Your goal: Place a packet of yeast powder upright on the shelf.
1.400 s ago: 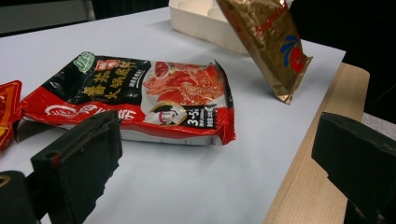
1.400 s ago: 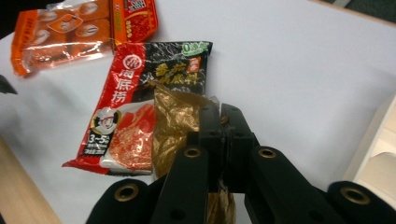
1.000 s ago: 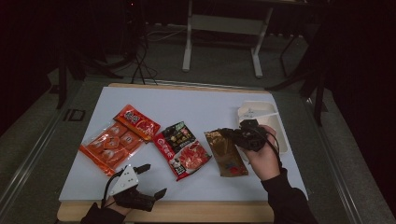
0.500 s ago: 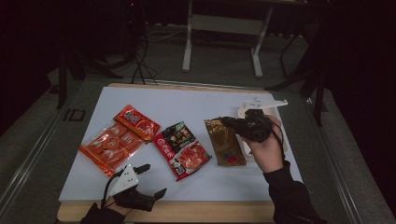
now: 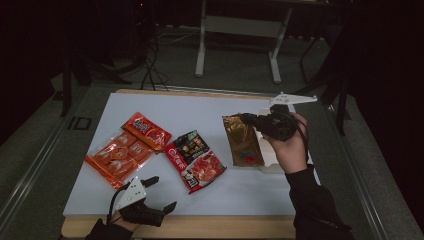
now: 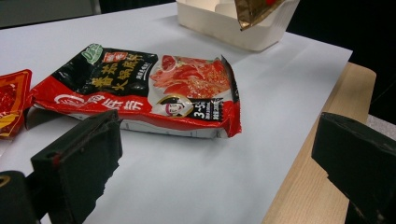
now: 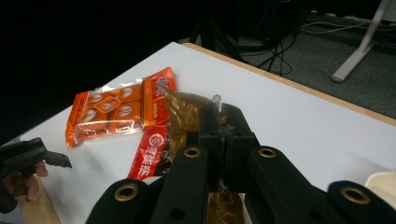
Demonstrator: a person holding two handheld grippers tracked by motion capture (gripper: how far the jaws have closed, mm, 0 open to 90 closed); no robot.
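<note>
Above the white tray (image 5: 272,162), we have our right hand-held gripper (image 5: 246,119) clenched on the gold sauce packet (image 5: 242,141), lifting it; next we must lower it in. Left hand-held gripper (image 5: 162,192) waits released.

Gold pouch (image 5: 243,140): glossy crinkled foil. Red-black packet (image 6: 140,88): shiny printed plastic film, creased. Orange multipack (image 5: 117,156), far left: glossy clear-fronted plastic. White box (image 6: 224,21), right: matt card. Table (image 6: 317,154): pale bare wood at near edge, matt white sheet on top. Right gripper (image 7: 223,122): matt black plastic, brass-coloured rivets.
</note>
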